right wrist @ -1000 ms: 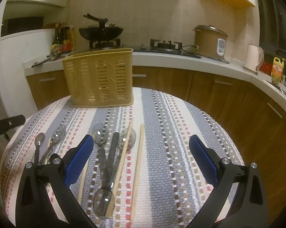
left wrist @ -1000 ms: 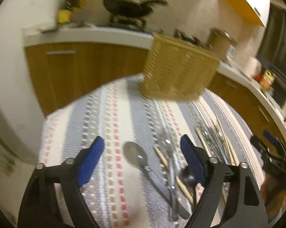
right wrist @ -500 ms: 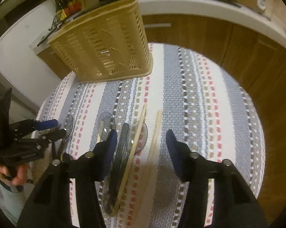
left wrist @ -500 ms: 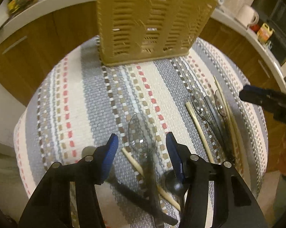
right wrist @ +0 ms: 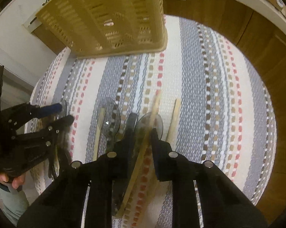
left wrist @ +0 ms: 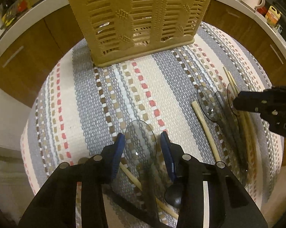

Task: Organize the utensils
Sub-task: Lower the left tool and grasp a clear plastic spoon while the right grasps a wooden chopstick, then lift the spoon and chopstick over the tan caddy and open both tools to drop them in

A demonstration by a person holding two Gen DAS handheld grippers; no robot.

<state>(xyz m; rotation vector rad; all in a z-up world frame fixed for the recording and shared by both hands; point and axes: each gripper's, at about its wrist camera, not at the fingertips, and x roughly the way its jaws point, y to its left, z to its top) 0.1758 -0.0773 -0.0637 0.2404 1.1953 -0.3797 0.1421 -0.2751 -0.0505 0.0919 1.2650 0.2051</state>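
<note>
A clear plastic spoon [left wrist: 140, 140] lies on the striped tablecloth [left wrist: 85, 104]. Its bowl sits between the blue pads [left wrist: 118, 148] of my left gripper [left wrist: 142, 149]. The jaws are closing and a thin gap still shows at the spoon's sides. My right gripper [right wrist: 141, 142] points down over a wooden chopstick [right wrist: 143, 148] and another clear spoon [right wrist: 152, 120]. Its jaws are closing too, and the chopstick runs loose between them. The yellow slatted basket [left wrist: 139, 19] stands upright at the table's far side.
More clear spoons [left wrist: 207, 102], chopsticks [left wrist: 205, 129] and a black spoon [left wrist: 173, 195] lie scattered on the round table. A dark handle [right wrist: 132, 119] lies beside the right gripper. Wooden cabinets [left wrist: 28, 60] ring the table. A hand [right wrist: 8, 178] holds the left gripper.
Both grippers have tipped downward and dropped close to the tablecloth. Their jaws have narrowed from wide apart, the left around the clear spoon and the right around the chopstick.
</note>
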